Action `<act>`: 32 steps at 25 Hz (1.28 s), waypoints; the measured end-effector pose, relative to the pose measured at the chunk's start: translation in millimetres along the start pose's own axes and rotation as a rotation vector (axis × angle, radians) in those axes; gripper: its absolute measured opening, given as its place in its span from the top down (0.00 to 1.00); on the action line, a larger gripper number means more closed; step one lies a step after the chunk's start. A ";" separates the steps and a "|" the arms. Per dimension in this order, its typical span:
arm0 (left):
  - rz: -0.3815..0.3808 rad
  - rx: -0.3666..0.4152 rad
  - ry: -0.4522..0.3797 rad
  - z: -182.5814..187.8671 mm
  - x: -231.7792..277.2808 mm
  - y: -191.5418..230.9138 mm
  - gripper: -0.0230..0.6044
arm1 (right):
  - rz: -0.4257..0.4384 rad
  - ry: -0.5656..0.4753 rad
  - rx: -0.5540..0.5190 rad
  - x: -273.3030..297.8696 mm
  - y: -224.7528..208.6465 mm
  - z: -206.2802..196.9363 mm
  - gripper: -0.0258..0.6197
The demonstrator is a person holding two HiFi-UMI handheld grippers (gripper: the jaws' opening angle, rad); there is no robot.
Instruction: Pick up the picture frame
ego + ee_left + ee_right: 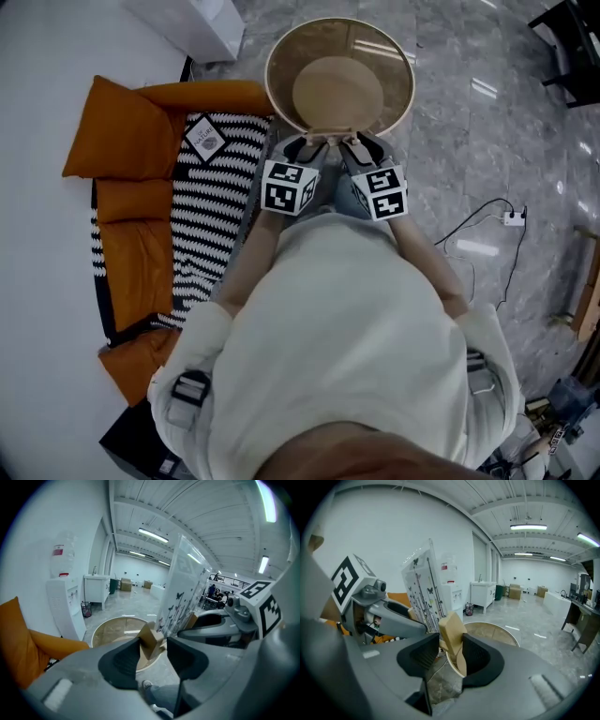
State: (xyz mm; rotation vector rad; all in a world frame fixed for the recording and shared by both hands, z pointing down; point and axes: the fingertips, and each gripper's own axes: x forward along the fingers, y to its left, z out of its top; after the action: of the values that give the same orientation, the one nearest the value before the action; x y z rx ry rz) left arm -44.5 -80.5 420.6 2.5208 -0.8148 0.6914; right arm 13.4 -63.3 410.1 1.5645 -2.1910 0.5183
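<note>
Above the round bench (274,89), directly in front of your torso, the picture frame (185,588) is held between both grippers and appears to be clear of the bench top; no part of it is seen resting on the surface. The left gripper (153,651) is clamped on a wooden foot (151,641) at one lower corner of the frame, with the block filling the gap between the two pads. The right gripper (451,651) pinches the matching wooden foot at the other lower corner in the same manner. Judge the grasp as complete and the lift as essentially made: what remains, if anything, is to bring the frame a little higher and hold it steady. The clear panel (423,588), printed with butterflies, stands up from the feet and leans only slightly off vertical. Its lower edge runs across your body from one gripper to the other, so the broad faces appear to point toward you and away from you. The panel looks taller than it is wide, so read its long axis as roughly upright, top edge toward the ceiling. In the head view the panel is nearly edge-on and hard to make out; confirm its attitude in the two gripper views. Keep both grips level with each other so that the frame does not twist.
</note>
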 end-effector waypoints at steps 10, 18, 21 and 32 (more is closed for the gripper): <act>0.011 0.026 -0.045 6.6 -22.3 -5.6 0.68 | -0.004 -0.061 -0.033 -16.2 13.7 12.1 0.72; 0.021 0.025 -0.053 4.0 -26.8 -6.8 0.67 | -0.004 -0.064 -0.051 -19.1 17.2 10.5 0.74; 0.025 0.025 -0.053 4.2 -26.0 -7.9 0.67 | -0.006 -0.061 -0.055 -19.8 15.8 9.2 0.75; 0.017 0.026 -0.046 4.9 -23.7 -10.4 0.67 | -0.011 -0.060 -0.039 -21.8 13.2 8.7 0.75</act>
State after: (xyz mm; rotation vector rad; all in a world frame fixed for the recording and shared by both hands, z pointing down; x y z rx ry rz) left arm -53.2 -65.1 401.1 2.5646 -0.8491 0.6561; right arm 6.3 -46.2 390.4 1.5900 -2.2225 0.4279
